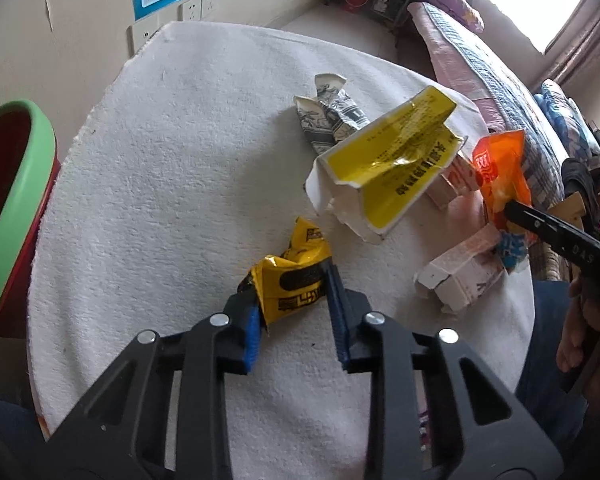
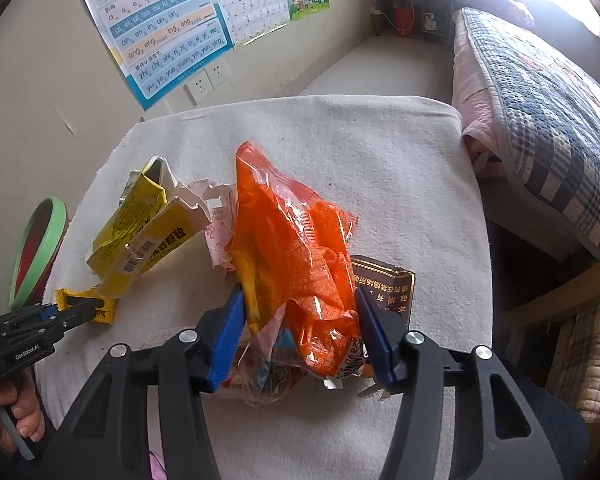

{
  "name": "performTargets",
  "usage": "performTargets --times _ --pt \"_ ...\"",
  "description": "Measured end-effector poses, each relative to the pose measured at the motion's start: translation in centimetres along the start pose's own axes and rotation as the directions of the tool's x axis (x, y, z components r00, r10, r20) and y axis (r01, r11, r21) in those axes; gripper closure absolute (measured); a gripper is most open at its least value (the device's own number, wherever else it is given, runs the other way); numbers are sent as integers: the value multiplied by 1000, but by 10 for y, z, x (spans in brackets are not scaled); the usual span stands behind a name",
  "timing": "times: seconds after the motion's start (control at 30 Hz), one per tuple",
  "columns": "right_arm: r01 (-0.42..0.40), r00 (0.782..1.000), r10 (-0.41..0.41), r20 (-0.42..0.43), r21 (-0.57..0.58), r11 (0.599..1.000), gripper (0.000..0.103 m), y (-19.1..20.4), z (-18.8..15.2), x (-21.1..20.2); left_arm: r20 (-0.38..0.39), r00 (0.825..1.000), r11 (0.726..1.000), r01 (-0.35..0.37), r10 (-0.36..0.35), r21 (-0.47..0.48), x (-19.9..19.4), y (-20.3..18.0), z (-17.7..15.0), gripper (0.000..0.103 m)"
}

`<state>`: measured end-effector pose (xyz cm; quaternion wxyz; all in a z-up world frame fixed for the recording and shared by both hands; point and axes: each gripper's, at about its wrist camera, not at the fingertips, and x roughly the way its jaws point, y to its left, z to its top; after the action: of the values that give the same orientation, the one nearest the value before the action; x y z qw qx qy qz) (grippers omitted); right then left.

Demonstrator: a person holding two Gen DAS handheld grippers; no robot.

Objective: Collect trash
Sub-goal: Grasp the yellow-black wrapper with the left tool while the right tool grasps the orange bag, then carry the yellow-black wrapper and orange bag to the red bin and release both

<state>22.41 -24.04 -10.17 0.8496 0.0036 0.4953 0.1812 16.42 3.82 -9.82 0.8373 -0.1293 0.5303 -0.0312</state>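
A crumpled yellow snack wrapper (image 1: 296, 276) lies on the white cloth-covered table (image 1: 180, 160). My left gripper (image 1: 288, 286) is shut on it, with both blue pads pressed against its sides. In the right wrist view the same wrapper (image 2: 104, 312) shows at the far left with the left gripper (image 2: 80, 308) on it. An orange plastic bag (image 2: 292, 232) stands bunched between the blue pads of my right gripper (image 2: 298, 294), which is shut on it. From the left wrist view the orange bag (image 1: 500, 168) sits at the table's right edge, with the right gripper (image 1: 512, 208) at its base.
A green-rimmed red bin (image 1: 16, 200) stands left of the table. Also on the cloth are a torn yellow-and-white carton (image 1: 396, 168), crumpled grey printed paper (image 1: 332, 116), a small pink-white box (image 1: 460, 276) and a dark brown box (image 2: 388, 292). A quilted bed (image 2: 540, 140) is at the right.
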Motion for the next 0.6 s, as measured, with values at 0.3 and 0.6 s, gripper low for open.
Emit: performTargets --times 0.3,0.6 --pt "3 999 -5 44 40 999 51 -11 -1 -20 52 999 1000 -14 14 0 -25 -2 -7 77" --pt "-43 993 35 111 70 997 51 -7 -3 -51 100 995 1000 2 -1 -11 -53 -2 -9 77"
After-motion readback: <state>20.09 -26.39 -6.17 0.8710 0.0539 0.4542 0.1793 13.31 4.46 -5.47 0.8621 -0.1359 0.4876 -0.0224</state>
